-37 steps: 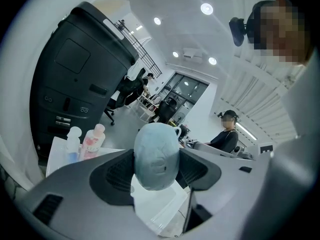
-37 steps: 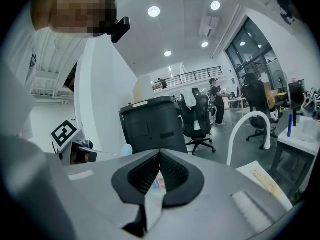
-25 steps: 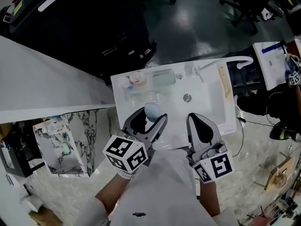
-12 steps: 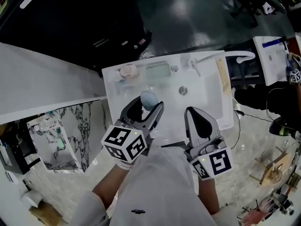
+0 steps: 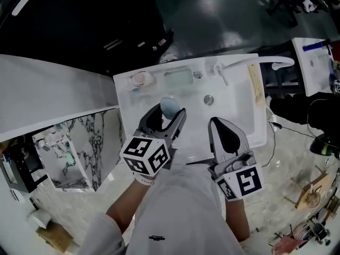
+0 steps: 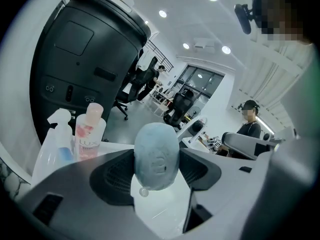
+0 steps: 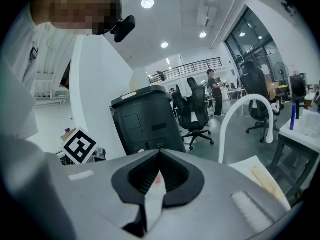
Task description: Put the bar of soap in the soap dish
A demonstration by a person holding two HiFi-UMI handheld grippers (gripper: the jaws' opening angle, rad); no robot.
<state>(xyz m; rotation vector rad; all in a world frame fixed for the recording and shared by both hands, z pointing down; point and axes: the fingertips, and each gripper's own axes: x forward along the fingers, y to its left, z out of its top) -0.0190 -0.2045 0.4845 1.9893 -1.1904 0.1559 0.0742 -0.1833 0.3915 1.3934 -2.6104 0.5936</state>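
Note:
A pale blue oval bar of soap [image 5: 170, 106] is clamped between the jaws of my left gripper [image 5: 170, 111], which is above the left part of the white sink [image 5: 241, 110]. The left gripper view shows the soap [image 6: 156, 155] upright between the two dark pads, with a drop hanging under it. The pale green soap dish [image 5: 178, 77] sits on the sink's back ledge, beyond the soap. My right gripper [image 5: 217, 124] hovers over the sink's front right, its jaws shut with nothing between them [image 7: 159, 156].
A pink bottle [image 5: 141, 79] [image 6: 90, 131] and a clear spray bottle [image 6: 54, 151] stand at the sink's back left corner. The drain [image 5: 209, 100] is mid-basin and a white curved faucet [image 5: 276, 63] [image 7: 247, 119] is at the right. A wooden strip [image 5: 255, 84] lies along the right rim.
My left gripper has carried the soap a little farther back over the sink, closer to the green dish. The right gripper has stayed shut in about the same place.

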